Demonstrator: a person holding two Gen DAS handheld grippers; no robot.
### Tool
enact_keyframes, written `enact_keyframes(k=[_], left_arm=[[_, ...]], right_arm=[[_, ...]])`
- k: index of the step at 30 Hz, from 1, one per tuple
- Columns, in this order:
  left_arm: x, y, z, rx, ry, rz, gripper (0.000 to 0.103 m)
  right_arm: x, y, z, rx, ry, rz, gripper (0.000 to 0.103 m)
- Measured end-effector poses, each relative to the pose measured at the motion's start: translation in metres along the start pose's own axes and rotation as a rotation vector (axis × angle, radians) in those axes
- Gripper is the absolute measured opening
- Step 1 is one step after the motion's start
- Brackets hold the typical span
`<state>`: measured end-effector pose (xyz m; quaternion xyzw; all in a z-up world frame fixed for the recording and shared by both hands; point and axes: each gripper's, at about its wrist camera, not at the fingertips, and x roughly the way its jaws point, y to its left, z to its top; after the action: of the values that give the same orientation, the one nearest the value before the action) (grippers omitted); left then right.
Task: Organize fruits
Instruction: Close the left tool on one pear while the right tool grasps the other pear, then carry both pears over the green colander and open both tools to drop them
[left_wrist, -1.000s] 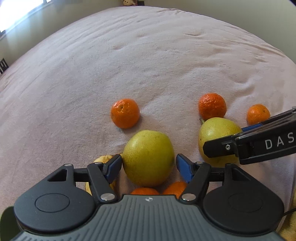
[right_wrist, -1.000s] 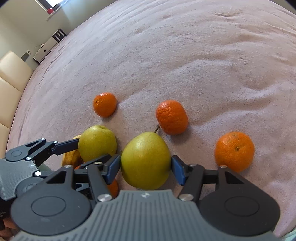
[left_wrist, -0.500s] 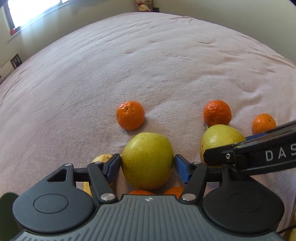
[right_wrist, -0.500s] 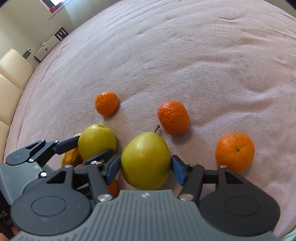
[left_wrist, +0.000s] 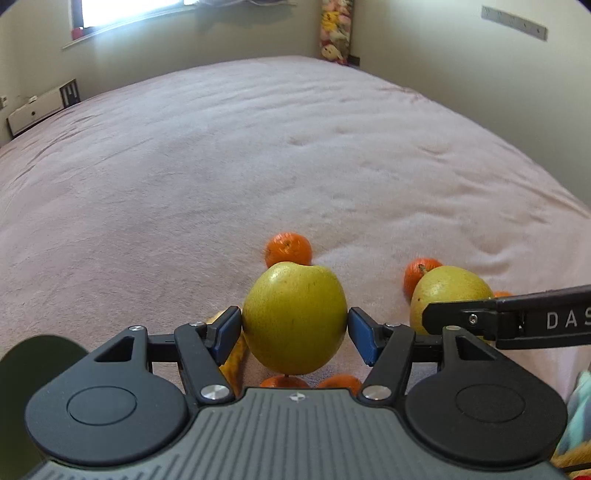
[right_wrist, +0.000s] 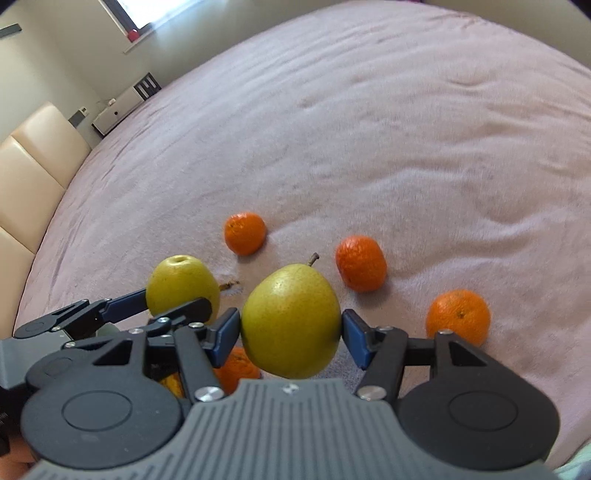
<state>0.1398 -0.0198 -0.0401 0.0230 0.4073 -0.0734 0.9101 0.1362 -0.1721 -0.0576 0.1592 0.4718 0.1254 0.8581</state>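
Observation:
My left gripper (left_wrist: 294, 328) is shut on a round yellow-green pear (left_wrist: 295, 310), both blue pads pressing its sides, and the fruit hangs clear of the pink blanket (left_wrist: 258, 155). My right gripper (right_wrist: 291, 330) is shut on a stemmed pear (right_wrist: 291, 306), also lifted. In the right wrist view the left gripper (right_wrist: 177, 301) and its pear (right_wrist: 181, 277) sit just to the left. Three mandarins (right_wrist: 245, 233), (right_wrist: 361, 263), (right_wrist: 458, 315) lie on the blanket beyond. Another mandarin (right_wrist: 236, 367) lies under the fingers.
A yellow banana-like fruit (left_wrist: 236, 354) and two mandarins (left_wrist: 340, 382) lie beneath the left gripper. A cream padded headboard (right_wrist: 33, 173) borders the bed on the left. A low white cabinet (right_wrist: 125, 103) stands by the far wall. The blanket stretches wide beyond the fruit.
The left pads closed onto the round pear. Both grippers rose, lifting their pears off the blanket. The views tilted up, showing the walls and window.

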Motion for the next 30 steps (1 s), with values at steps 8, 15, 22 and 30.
enact_keyframes(k=[8, 15, 22, 30], left_arm=[[-0.054, 0.019, 0.01, -0.101, -0.085, 0.001, 0.072], [-0.094, 0.033, 0.007, -0.162, -0.126, 0.004, 0.071], [-0.12, 0.066, -0.011, -0.262, -0.122, 0.041, 0.071], [-0.132, 0.111, -0.027, -0.369, -0.078, 0.128, 0.071]], right_arm=[[-0.02, 0.018, -0.003, -0.075, -0.057, 0.018, 0.058], [-0.033, 0.055, -0.011, -0.172, -0.091, 0.107, 0.058], [-0.025, 0.1, -0.021, -0.274, -0.08, 0.209, 0.058], [-0.012, 0.142, -0.036, -0.41, -0.043, 0.278, 0.058]])
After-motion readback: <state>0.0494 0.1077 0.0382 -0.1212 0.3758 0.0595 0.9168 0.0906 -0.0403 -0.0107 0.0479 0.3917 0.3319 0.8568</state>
